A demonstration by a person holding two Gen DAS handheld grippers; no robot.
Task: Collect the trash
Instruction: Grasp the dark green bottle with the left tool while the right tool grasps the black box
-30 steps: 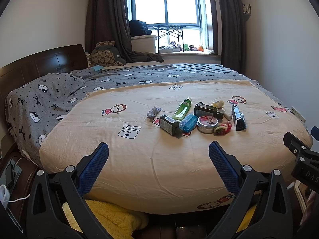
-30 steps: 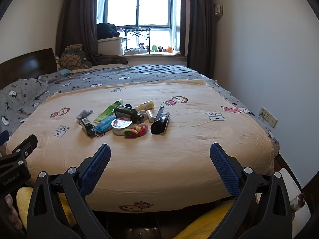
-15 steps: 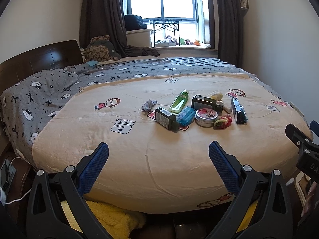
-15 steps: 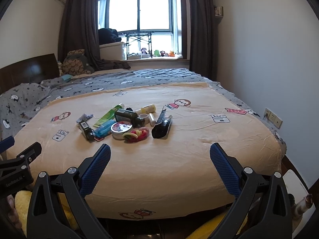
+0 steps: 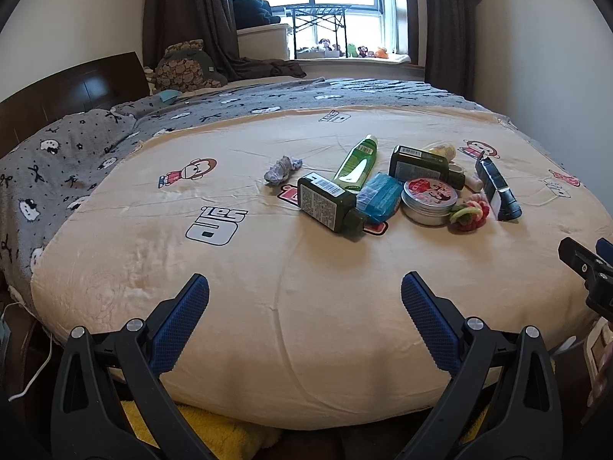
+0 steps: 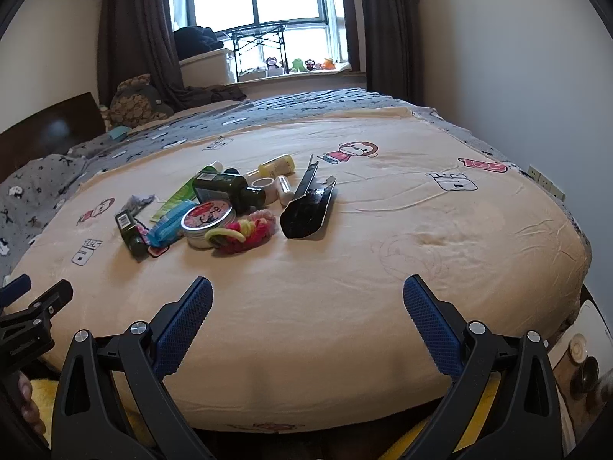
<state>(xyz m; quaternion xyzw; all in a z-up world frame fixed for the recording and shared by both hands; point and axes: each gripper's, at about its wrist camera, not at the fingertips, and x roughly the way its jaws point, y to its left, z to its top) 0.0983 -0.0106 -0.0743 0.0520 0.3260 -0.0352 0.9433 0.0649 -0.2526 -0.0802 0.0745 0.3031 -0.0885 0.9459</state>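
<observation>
A cluster of items lies mid-bed on a cream blanket (image 5: 268, 268): a crumpled grey wrapper (image 5: 282, 168), a dark green bottle (image 5: 329, 203), a light green tube (image 5: 358, 163), a blue packet (image 5: 379, 197), a round tin (image 5: 429, 201), hair ties (image 5: 469, 214) and an open black wrapper (image 6: 308, 211). My left gripper (image 5: 304, 291) hovers open over the near blanket, short of the cluster. My right gripper (image 6: 306, 293) is open too, below and right of the hair ties (image 6: 245, 232). Both hold nothing.
A grey patterned duvet (image 5: 57, 153) covers the bed's left and far side, with a dark headboard (image 5: 69, 96) on the left. White walls close the right side. Yellow cloth (image 5: 214, 433) lies below the bed's near edge. Curtains flank the window (image 5: 310, 4).
Both grippers have advanced toward the bed and risen, so the cluster looks larger and closer. Nothing on the bed has moved. Both stay open.
</observation>
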